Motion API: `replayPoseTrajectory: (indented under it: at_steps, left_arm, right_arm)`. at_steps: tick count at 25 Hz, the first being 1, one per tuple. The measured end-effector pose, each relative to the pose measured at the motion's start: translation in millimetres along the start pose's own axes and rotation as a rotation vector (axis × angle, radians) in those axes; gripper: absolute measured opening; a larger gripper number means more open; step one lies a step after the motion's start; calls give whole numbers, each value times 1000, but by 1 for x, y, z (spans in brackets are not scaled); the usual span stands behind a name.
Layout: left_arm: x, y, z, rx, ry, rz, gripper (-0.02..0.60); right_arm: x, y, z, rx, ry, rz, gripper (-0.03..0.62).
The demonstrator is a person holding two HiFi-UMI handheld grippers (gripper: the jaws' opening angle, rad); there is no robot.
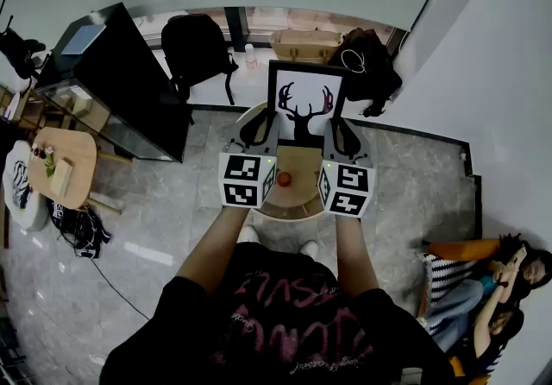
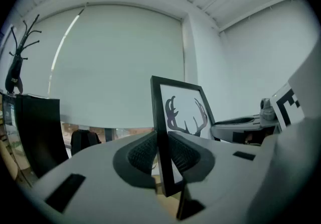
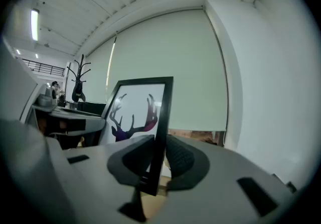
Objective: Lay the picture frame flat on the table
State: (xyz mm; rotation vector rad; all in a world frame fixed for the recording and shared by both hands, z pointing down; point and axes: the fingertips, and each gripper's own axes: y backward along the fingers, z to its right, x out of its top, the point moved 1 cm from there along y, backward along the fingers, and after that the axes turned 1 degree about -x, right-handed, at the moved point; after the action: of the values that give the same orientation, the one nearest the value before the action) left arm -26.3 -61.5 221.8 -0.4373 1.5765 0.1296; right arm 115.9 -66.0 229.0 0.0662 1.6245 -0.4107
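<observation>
A black picture frame [image 1: 305, 99] with a deer-antler print stands upright over the small round wooden table [image 1: 304, 206]. My left gripper [image 1: 269, 135] is shut on the frame's left edge [image 2: 161, 132]. My right gripper [image 1: 338, 135] is shut on the frame's right edge [image 3: 161, 127]. In both gripper views the dark ribbed pads press on either side of the black moulding. The frame's stand leg [image 2: 181, 203] shows below the jaws. The antler print [image 3: 131, 115] faces me.
A small red object [image 1: 283, 179] lies on the round table between the grippers. A black cabinet [image 1: 121, 81], a black backpack [image 1: 197, 48], bags by the window and a low wooden table [image 1: 62, 166] surround it. People sit at the lower right [image 1: 496, 288].
</observation>
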Motion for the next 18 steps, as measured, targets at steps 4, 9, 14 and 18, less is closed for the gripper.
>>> replayPoseTrajectory:
  at_steps: [4, 9, 14, 18]
  left_arm:
    - [3, 1, -4, 4, -7, 0, 72]
    - [2, 1, -5, 11, -6, -1, 71]
    - [4, 2, -7, 17, -8, 1, 72]
    - [4, 1, -9, 24, -9, 5, 72]
  right_arm:
    - [3, -2, -3, 3, -1, 0, 83]
    - [3, -5, -4, 12, -2, 2, 81]
    - [4, -6, -5, 18, 1, 3, 81]
    - [4, -9, -7, 26, 1, 10, 81]
